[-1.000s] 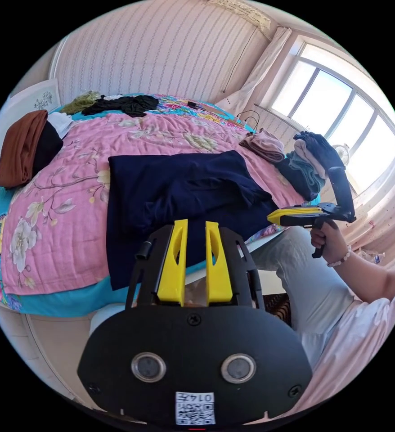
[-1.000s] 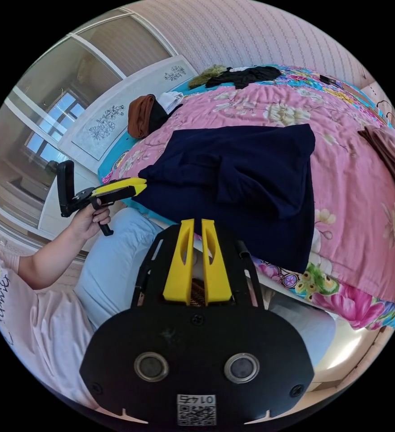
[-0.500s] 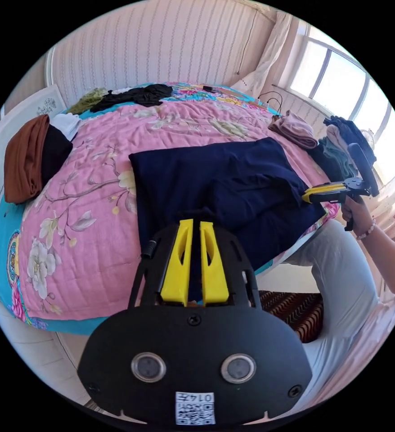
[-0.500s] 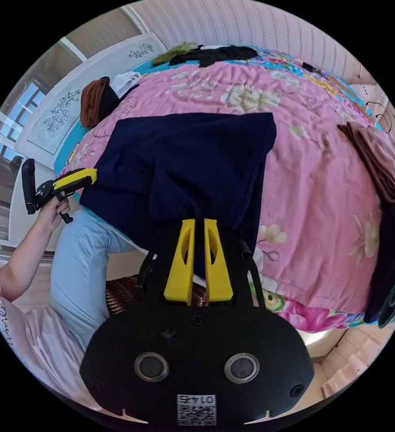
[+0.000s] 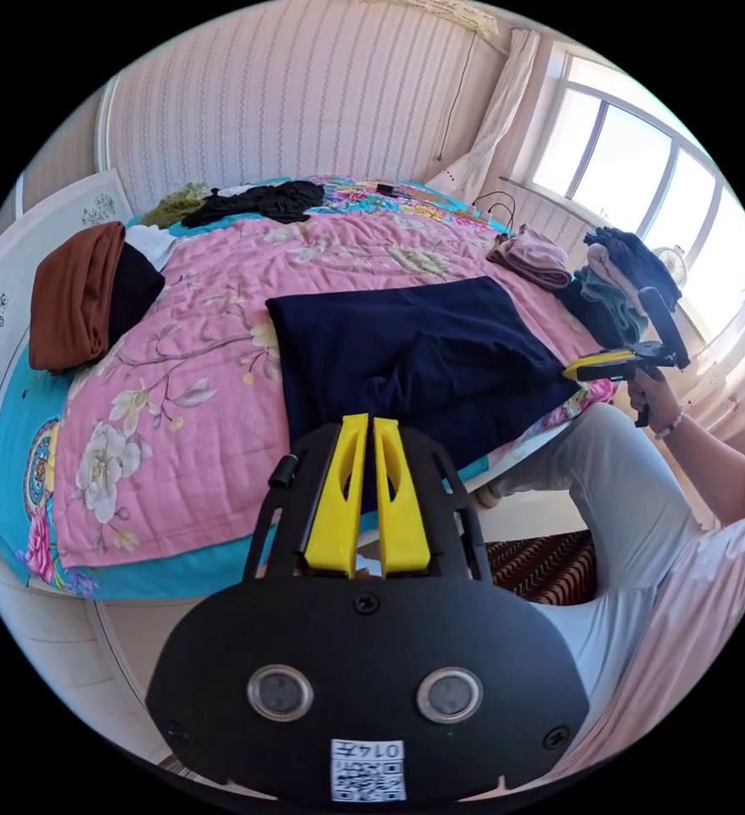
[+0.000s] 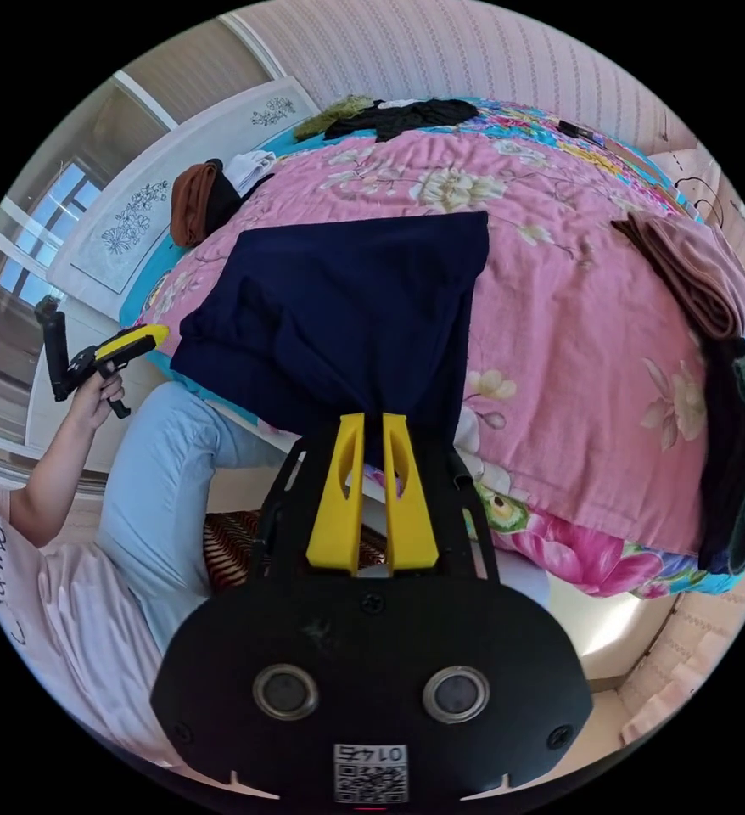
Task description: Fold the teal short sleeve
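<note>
A dark navy short-sleeve garment (image 5: pixel 406 356) (image 6: pixel 347 297) lies spread on the pink floral quilt (image 5: pixel 186 382), its near hem hanging over the bed's edge. My left gripper (image 5: pixel 369 420) has its yellow jaws almost touching, with navy cloth between them at the hem's left corner. It also appears in the right gripper view as the left gripper (image 6: pixel 162 331), held in a hand beside that corner. My right gripper (image 6: pixel 372 418) is shut on the hem's other corner. In the left gripper view the right gripper (image 5: pixel 568 371) has its tip at the pointed corner.
A brown and black folded stack (image 5: pixel 75 293) sits near the headboard. Folded clothes (image 5: pixel 610 280) and a mauve folded piece (image 5: pixel 529 255) lie by the window side. A black garment (image 5: pixel 254 199) lies at the far edge. The person's leg (image 5: pixel 627 501) and a striped rug (image 5: pixel 542 573) are below the bed's edge.
My left jaws went from apart to nearly touching. Both grippers came in from beside the bed to the hem corners. The garment's bunched sleeve area now lies flatter.
</note>
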Available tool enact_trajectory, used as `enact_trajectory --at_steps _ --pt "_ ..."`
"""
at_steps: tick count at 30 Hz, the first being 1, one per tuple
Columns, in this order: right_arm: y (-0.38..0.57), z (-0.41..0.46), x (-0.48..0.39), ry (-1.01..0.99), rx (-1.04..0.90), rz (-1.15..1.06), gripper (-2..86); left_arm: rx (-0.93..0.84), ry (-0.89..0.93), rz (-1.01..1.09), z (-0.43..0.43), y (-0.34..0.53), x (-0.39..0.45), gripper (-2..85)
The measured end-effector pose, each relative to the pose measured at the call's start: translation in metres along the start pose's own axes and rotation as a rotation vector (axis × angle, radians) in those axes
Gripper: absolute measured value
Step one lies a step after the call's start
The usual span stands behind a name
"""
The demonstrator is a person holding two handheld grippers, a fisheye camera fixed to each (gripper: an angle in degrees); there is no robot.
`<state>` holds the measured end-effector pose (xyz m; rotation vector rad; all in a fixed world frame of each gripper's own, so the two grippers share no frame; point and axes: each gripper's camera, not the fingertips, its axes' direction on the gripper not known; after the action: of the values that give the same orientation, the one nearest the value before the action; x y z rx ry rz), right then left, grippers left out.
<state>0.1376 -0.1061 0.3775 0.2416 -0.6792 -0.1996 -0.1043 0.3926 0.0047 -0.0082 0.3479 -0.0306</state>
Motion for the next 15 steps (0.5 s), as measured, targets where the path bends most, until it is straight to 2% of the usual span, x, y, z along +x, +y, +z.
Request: enact_trajectory --at_steps 3,5,9,15 --pt "-0.002 -0.010 -0.017 0.018 0.112 -0.031 1.8 0.003 0.006 0.041 0.013 -0.023 0.013 7.1" --pt "-0.010 -0.004 -0.026 -0.024 0.104 -0.069 1.7 -0.053 0.005 0.057 0.035 -0.035 0.018 7.7" --pt "-0.024 0.018 -0.045 -0.044 0.077 -0.110 1.5 -0.188 -0.056 0.041 0.076 -0.041 0.017 0.6" --pt "-0.026 0.044 -0.050 -0.092 -0.032 -0.142 1.0 -0.194 0.008 0.072 0.063 -0.025 0.014 -0.9"
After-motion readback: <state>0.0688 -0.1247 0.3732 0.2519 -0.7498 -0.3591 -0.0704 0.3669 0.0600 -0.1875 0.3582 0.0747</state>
